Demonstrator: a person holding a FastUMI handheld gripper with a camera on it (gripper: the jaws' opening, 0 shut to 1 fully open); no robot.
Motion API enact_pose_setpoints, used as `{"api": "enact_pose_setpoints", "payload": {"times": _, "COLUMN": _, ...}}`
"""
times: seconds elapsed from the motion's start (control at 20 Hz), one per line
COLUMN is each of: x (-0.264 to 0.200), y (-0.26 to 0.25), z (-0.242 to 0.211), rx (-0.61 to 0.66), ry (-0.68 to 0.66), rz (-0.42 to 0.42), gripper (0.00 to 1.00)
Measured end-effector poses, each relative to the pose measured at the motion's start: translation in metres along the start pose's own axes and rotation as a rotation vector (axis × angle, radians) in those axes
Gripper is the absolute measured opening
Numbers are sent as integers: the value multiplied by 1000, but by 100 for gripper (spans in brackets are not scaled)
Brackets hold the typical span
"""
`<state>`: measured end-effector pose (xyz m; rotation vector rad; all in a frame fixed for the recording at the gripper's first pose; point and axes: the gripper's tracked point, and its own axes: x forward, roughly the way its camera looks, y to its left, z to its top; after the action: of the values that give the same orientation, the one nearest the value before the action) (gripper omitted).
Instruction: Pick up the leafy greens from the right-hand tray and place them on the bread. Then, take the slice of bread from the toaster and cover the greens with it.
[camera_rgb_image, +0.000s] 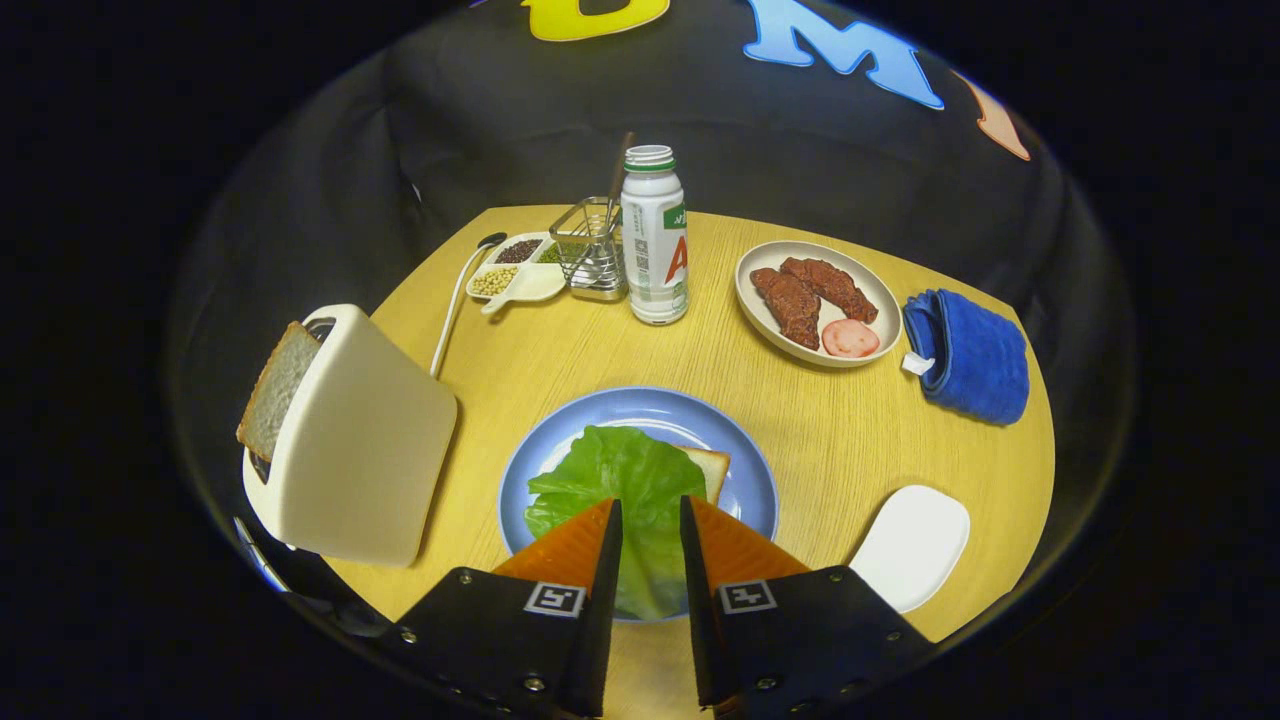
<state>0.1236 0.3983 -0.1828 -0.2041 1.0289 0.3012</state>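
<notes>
My tool hovers with a narrow gap, gripping nothing, over the leafy greens already covering the bread on the blue plate. The toaster, holding the second slice, waits at nine o'clock.

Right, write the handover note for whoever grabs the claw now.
Claw: fingers slightly apart above the leafy greens, holding nothing that can be seen; whether they touch the leaf cannot be told.
Greens lie on the bread on the blue plate, straight ahead of the fingers.
Second slice of bread stands in the toaster, beside the plate.
White tray on the other side holds no greens.
Done: greens on the bread.
Left: pull the slice from the toaster and cover the greens.
</notes>
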Motion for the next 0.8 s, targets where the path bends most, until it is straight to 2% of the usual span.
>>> {"api": "enact_pose_setpoints", "payload": {"times": 0.45, "x": -20, "y": 30, "z": 9, "rx": -25, "ry": -152, "rz": 15, "gripper": 34}}
{"api": "enact_pose_setpoints", "payload": {"times": 0.8, "x": -50, "y": 57, "z": 17, "rx": -33, "ry": -411, "rz": -14, "gripper": 34}}
